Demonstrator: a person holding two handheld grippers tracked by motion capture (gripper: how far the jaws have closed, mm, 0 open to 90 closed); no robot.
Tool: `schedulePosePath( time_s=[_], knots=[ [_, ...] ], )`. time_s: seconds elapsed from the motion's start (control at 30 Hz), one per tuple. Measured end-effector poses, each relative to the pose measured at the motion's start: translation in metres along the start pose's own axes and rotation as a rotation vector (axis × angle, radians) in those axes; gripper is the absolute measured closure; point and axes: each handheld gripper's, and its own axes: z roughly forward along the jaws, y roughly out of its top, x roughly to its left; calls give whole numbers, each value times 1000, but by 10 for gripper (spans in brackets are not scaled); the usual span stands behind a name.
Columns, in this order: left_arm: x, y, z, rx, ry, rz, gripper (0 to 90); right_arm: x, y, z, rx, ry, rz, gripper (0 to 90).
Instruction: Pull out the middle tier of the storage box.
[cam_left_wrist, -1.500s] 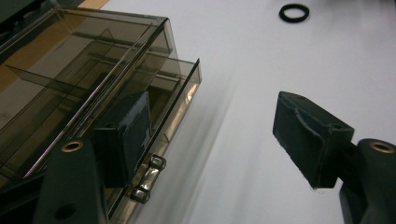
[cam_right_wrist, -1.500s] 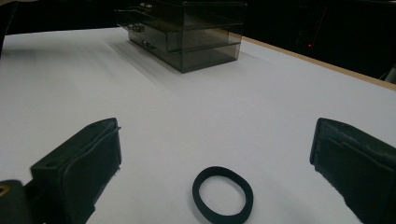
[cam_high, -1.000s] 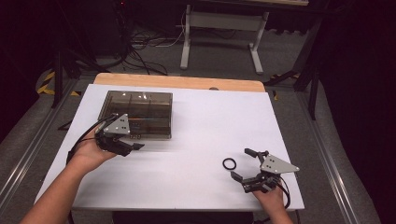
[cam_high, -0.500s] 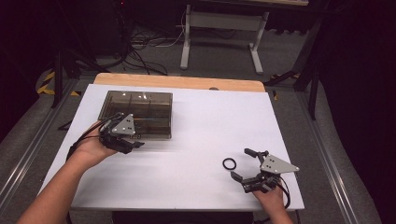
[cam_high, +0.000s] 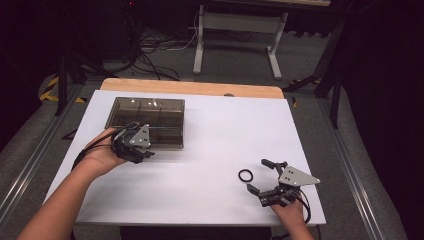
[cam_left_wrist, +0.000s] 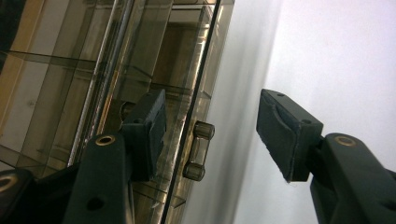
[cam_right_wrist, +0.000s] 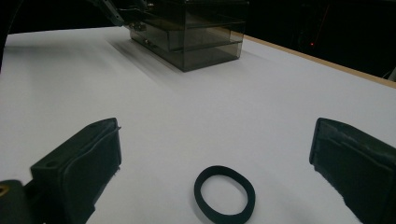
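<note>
From the high view: left gripper at the near front edge of the smoky clear drawer box, which sits on the left half of the white desk; right gripper low on the right side, with a black ring lying flat on the desk just beside its fingers. In the left gripper view: fingers apart and just closing, one pad over the box front, the other over bare desk; between them the small clear drawer knob, not yet pressed by either pad. In the right gripper view: fingers spread wide, nothing clamped; black ring flat on the desk between them, touching neither; drawer box far off at the top, with the left gripper at its corner.
</note>
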Motion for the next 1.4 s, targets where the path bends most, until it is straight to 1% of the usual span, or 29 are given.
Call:
schedulePosePath(
  time_s=[0.17,0.33,0.37,0.47,0.57,0.67,0.7,0.73,0.8,1.03,1.07,1.1,1.13,1.17,1.3,1.4],
  knots=[
    [2,0,3,27,-11,10,455,0,0,0,0,4,1,27],
    [3,0,6,46,-4,21,474,0,0,0,0,7,1,27],
    [2,0,9,64,7,35,479,0,0,0,0,9,1,27],
    [2,0,12,81,2,47,493,0,0,1,-1,13,0,28],
    [2,1,13,89,7,53,507,0,0,1,-2,14,0,28],
    [3,0,16,91,8,45,522,0,0,0,0,13,1,28],
    [4,0,17,96,1,45,522,0,0,1,0,14,0,28],
    [4,1,18,100,0,50,540,0,0,1,1,15,0,28],
    [4,1,19,107,3,56,547,0,0,1,1,15,0,28],
    [3,2,23,135,16,73,635,0,0,1,1,16,1,28],
    [3,2,24,138,21,77,635,0,0,1,1,15,1,28],
    [3,2,24,141,26,78,662,0,0,1,1,16,1,28],
    [4,2,24,142,31,78,662,0,0,1,1,16,1,28],
    [4,1,24,141,34,76,681,0,0,1,1,15,1,28],
    [4,2,23,145,32,81,689,0,0,1,0,14,2,28],
    [4,2,23,147,31,75,692,0,0,1,0,15,3,28]
  ],
)
